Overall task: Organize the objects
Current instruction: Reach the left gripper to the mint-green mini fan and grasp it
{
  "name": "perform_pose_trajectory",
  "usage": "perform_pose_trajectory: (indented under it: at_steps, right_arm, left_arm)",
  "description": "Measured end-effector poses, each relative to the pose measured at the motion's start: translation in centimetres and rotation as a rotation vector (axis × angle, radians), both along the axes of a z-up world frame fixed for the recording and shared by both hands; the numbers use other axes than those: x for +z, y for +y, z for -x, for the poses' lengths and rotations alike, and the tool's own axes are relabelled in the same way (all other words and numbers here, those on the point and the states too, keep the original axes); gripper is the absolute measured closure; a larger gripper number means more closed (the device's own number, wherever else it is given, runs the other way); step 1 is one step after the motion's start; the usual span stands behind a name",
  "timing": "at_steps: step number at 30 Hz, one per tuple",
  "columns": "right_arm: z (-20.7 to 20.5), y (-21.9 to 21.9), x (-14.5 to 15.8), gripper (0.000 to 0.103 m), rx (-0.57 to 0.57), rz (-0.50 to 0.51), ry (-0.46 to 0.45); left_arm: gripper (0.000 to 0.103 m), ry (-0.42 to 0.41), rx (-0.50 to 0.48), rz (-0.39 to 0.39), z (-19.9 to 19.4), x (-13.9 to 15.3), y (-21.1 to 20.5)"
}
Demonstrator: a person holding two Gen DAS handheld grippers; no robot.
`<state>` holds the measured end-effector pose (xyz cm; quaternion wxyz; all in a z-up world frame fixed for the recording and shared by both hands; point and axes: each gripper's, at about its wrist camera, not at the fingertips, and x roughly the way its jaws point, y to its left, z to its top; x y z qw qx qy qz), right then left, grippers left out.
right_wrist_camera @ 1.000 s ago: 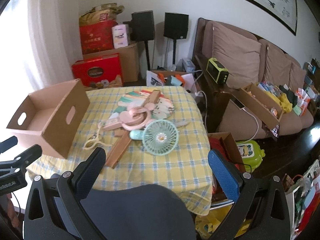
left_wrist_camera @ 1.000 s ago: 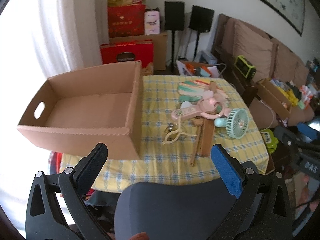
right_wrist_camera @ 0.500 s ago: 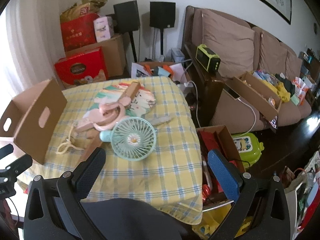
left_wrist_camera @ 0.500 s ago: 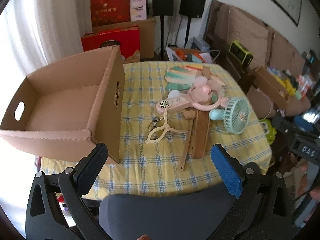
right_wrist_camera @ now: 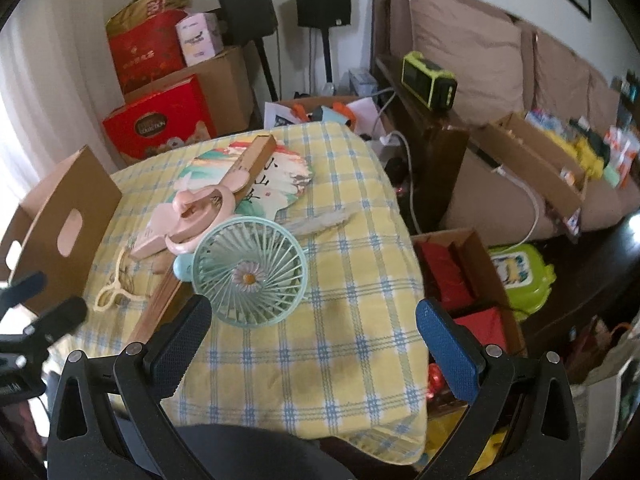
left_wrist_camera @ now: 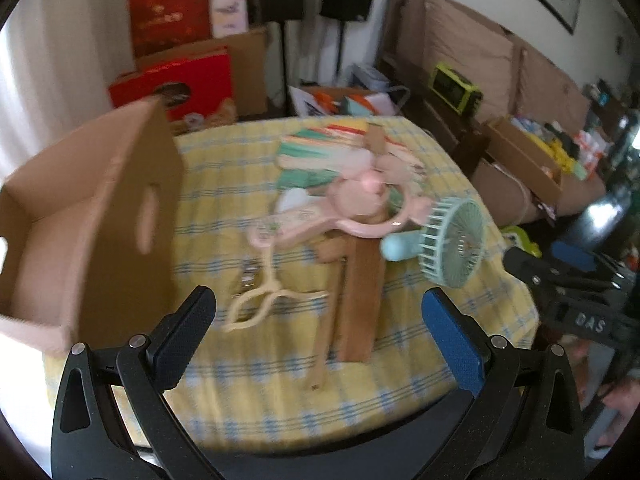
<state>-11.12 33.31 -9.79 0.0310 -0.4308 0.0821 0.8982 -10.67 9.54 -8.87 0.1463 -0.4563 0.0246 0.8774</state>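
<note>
The left gripper [left_wrist_camera: 320, 328] hangs over the near edge of the table [left_wrist_camera: 260, 408], its 2 fingers spread wide with nothing between them, pointed forward and slightly down at the clutter. The right gripper [right_wrist_camera: 312, 332] is posed the same way over the table's near right part, fingers wide apart and empty; from the left wrist view it shows as a dark clamp at the far right.

Just beyond the left gripper lies a cream lanyard [left_wrist_camera: 256, 304] on the yellow checked cloth, and beside it a brown wooden folding fan [left_wrist_camera: 358, 292], closed, running away from the camera. Past the right gripper's left finger stands a teal handheld fan [right_wrist_camera: 250, 272] with a daisy at its hub, resting on the cloth and touching the wood. Behind it a pink handheld fan [right_wrist_camera: 200, 216] lies across the pile, and farther back a painted paper fan [right_wrist_camera: 276, 184] lies open and flat under another wooden strip.

To the left, an open cardboard box [left_wrist_camera: 92, 216] sits on the table's left edge, well apart from the fans, handle slot facing them. The left wrist view is blurred.
</note>
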Motion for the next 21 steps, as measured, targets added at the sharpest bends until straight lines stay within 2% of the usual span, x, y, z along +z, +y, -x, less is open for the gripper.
perform_pose_trajectory:
  at_steps: [5, 7, 9, 10, 12, 15, 17, 21]
  right_arm:
    - [1.4, 1.7, -0.7, 0.000, -0.002, 0.054, -0.005]
    - [1.8, 2.0, -0.8, 0.000, 0.005, 0.068, 0.003]
    - [2.2, 2.1, -0.9, 0.001, 0.016, 0.086, 0.012]
    - [2.5, 2.2, -1.0, 0.003, 0.020, 0.096, 0.012]
    - [3.0, 2.4, -1.3, 0.012, 0.030, 0.128, 0.012]
    - [3.8, 2.6, -1.9, 0.026, 0.040, 0.170, -0.006]
    - [4.1, 2.7, -2.4, 0.041, 0.060, 0.218, -0.015]
    - [4.3, 3.3, -3.1, 0.042, 0.081, 0.327, -0.025]
  left_arm:
    - [0.001, -0.022, -0.056, -0.040, 1.4, -0.9, 2.0]
    - [0.009, -0.027, -0.070, -0.061, 1.9, -1.2, 2.5]
    - [0.011, -0.036, -0.079, -0.074, 2.4, -1.4, 3.1]
    - [0.012, -0.039, -0.086, -0.081, 2.6, -1.6, 3.5]
    - [0.024, -0.037, -0.103, -0.091, 2.9, -1.8, 4.2]
    - [0.028, -0.033, -0.120, -0.101, 3.2, -2.0, 4.8]
    - [0.033, -0.042, -0.146, -0.115, 3.4, -2.1, 5.4]
    - [0.036, -0.056, -0.187, -0.106, 3.8, -2.6, 6.6]
